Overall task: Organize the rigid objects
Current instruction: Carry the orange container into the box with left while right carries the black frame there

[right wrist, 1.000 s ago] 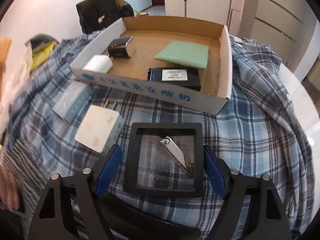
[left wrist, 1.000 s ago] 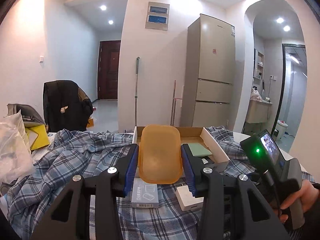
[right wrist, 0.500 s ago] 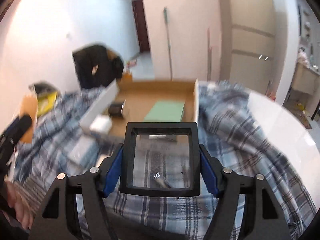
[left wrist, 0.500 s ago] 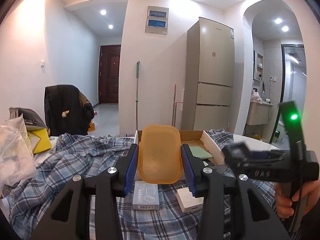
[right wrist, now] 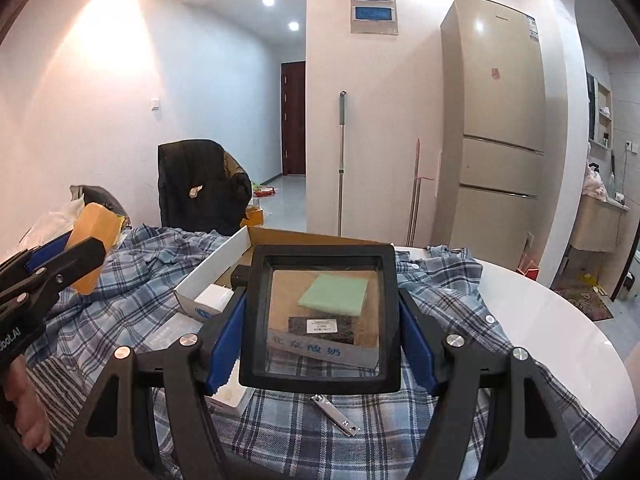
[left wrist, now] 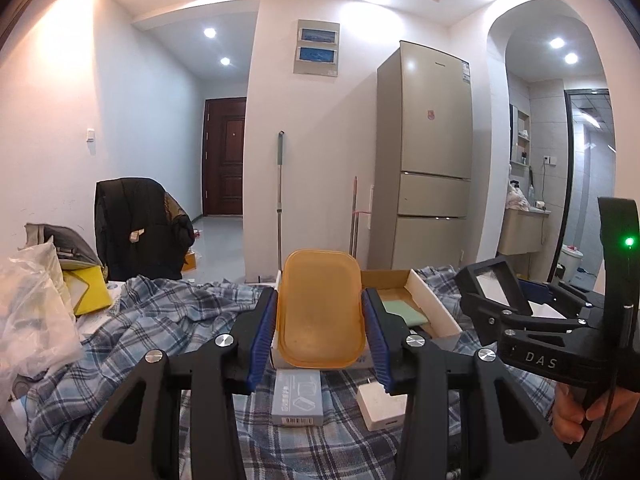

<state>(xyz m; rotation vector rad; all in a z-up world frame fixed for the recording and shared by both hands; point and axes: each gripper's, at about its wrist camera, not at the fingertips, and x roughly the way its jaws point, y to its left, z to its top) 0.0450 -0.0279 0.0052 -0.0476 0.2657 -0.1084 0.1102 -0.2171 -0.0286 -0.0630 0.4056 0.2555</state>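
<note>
- Left gripper (left wrist: 320, 334) clamped on an orange lid (left wrist: 321, 312), held upright above the plaid cloth (left wrist: 160, 320).
- Cardboard tray (right wrist: 224, 270) between, holding a green pad (right wrist: 334, 294) and black box (right wrist: 322, 325).
- Right gripper (right wrist: 320, 320) grasping a black-framed clear lid (right wrist: 320, 318), raised over nail clippers (right wrist: 335, 415).

Translucent matt plastic lid (left wrist: 320, 308), woven plaid cloth (right wrist: 440, 432), shiny metal nail clipper (right wrist: 335, 415), cardboard box (right wrist: 216, 276).

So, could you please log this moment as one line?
left tongs: shut on orange lid | right tongs: shut on black-framed lid | cardboard tray: behind
</note>
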